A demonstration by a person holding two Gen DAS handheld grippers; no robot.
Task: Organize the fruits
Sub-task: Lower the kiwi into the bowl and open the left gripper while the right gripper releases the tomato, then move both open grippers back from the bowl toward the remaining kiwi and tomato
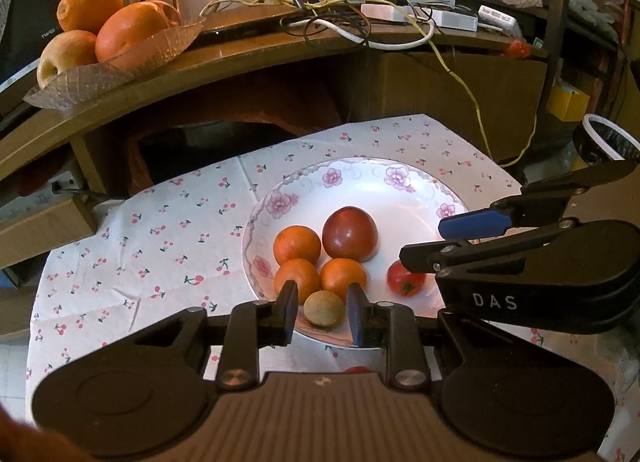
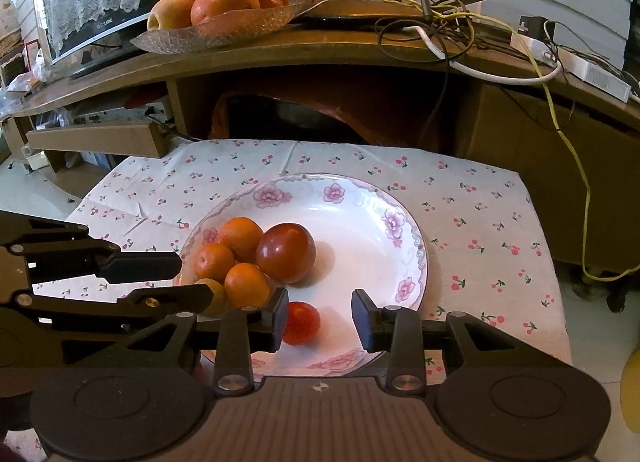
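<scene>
Fruits sit on a flowered plate (image 2: pixel 404 229) on a cherry-print cloth (image 2: pixel 480 221) over the bench, before a wooden shelf (image 2: pixel 320 49) strewn with cables (image 2: pixel 440 33). The plate holds three oranges (image 2: pixel 240 238), a dark red apple (image 2: pixel 285 252), a small tomato (image 2: pixel 301 322) and a small tan fruit (image 1: pixel 323 308). A glass dish (image 2: pixel 224 27) on the shelf holds larger fruit. The left gripper (image 1: pixel 323 312) has its jaws narrowly apart around the tan fruit; the right gripper (image 2: pixel 320 316) has wide jaws beside the tomato.

Both wrist views close, angled down; share plate (image 1: pixel 424 197) (image 2: pixel 360 217), shelf behind.
</scene>
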